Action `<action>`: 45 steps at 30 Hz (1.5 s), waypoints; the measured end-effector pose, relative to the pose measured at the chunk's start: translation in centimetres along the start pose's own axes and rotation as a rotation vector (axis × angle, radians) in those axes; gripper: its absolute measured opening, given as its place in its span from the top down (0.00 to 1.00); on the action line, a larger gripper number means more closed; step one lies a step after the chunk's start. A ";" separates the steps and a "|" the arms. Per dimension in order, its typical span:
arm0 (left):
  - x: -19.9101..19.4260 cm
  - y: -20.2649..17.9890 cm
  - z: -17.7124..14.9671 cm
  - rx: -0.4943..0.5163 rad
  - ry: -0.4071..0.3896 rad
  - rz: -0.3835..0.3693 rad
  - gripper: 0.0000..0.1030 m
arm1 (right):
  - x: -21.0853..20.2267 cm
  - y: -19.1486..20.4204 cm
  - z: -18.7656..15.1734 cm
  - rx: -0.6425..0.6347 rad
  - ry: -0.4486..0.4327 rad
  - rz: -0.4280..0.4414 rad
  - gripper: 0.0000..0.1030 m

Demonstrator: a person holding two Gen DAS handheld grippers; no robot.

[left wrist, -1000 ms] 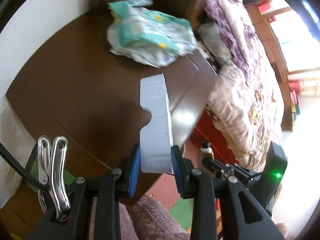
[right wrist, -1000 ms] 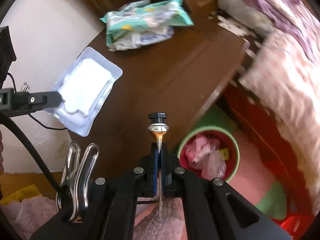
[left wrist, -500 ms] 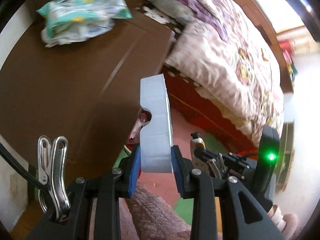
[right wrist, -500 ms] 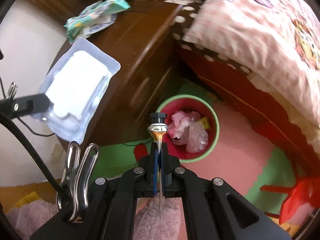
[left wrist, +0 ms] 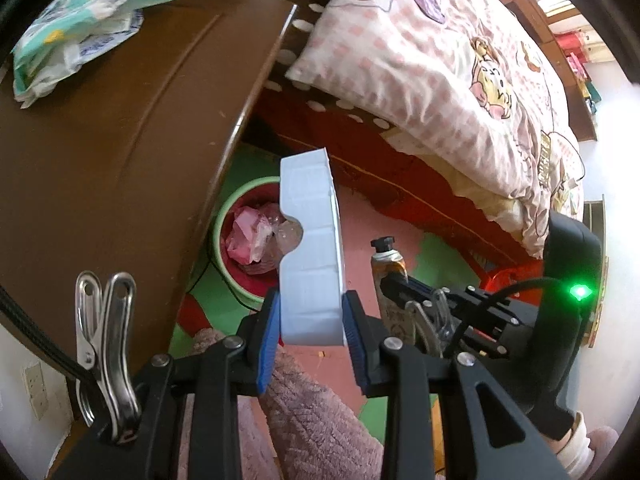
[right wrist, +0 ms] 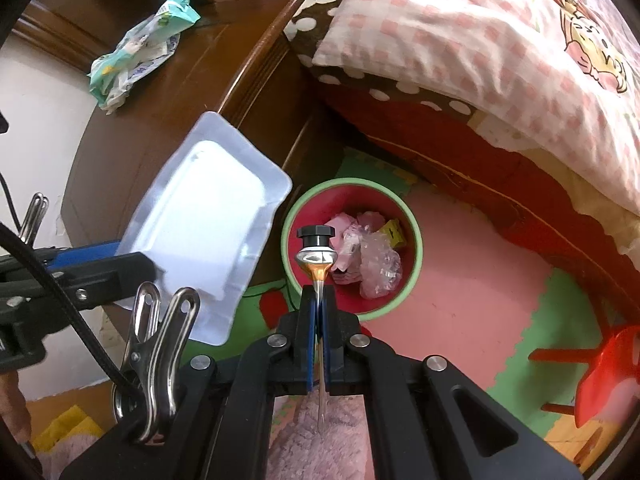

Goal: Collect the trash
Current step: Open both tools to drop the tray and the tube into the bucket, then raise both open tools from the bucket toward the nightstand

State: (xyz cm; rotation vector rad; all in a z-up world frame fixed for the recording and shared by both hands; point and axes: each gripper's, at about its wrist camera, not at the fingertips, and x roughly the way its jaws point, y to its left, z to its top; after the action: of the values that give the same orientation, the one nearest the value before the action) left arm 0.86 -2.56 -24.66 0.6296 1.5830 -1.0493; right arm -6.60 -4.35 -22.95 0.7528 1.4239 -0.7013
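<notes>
Beside a brown nightstand [left wrist: 120, 128] and quilted bed [right wrist: 500, 60], I hold both grippers pointing steeply down over the green-rimmed bin [right wrist: 352, 188], my left gripper [left wrist: 311, 318] pinching a white plastic tray [left wrist: 310, 256] at frame centre, my right gripper [right wrist: 319, 304] pressed onto a flattened tube [right wrist: 316, 256].

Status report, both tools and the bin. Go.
Left tool shut on plastic tray. Right tool shut on squeezed tube. Bin below, nothing blocking.
</notes>
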 end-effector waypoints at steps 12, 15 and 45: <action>1.1 -2.1 0.7 0.063 0.012 0.031 0.61 | 0.6 -0.8 0.7 -0.003 -0.001 0.000 0.97; 1.0 -2.3 0.7 0.072 0.009 0.040 0.60 | 0.5 -0.8 0.8 -0.008 -0.003 0.003 0.97; -3.2 2.6 -0.1 -0.062 -0.063 0.063 0.60 | -0.7 0.6 1.0 0.000 -0.007 0.063 0.73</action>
State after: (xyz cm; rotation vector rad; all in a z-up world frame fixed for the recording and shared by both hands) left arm 3.89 -0.88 -22.39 0.5947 1.5257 -0.9606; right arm -5.49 -4.82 -22.26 0.7909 1.3879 -0.6552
